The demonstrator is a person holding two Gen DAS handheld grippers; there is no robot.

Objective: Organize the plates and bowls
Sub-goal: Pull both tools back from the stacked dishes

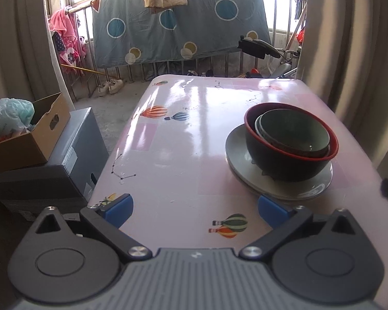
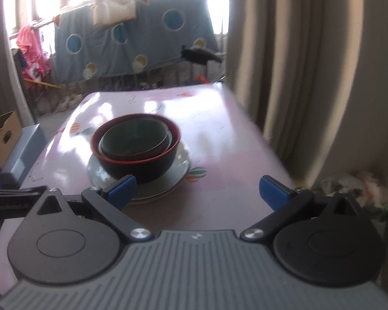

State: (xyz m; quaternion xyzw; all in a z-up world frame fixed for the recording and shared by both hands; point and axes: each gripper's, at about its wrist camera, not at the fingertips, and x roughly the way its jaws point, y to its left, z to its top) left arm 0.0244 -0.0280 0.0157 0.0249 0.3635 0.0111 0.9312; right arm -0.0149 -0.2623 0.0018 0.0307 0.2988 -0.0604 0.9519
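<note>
A black bowl with a red rim [image 1: 284, 165] holds smaller grey-green bowls [image 1: 295, 131] nested inside it. It stands on stacked pale grey plates [image 1: 245, 165] on the pink table [image 1: 181, 155]. My left gripper [image 1: 195, 210] is open and empty, just in front and left of the stack. The right wrist view shows the same black bowl [image 2: 142, 165], the nested bowls [image 2: 134, 139] and the plates [image 2: 182, 160]. My right gripper [image 2: 198, 190] is open and empty, near the stack's front right.
A cardboard box [image 1: 25, 139] sits on a grey case [image 1: 64, 170] left of the table. A railing with a hanging blue quilt [image 1: 178, 23] stands beyond the far edge. Curtains [image 2: 297, 77] hang at the right. The table's right edge [image 2: 271, 149] is close.
</note>
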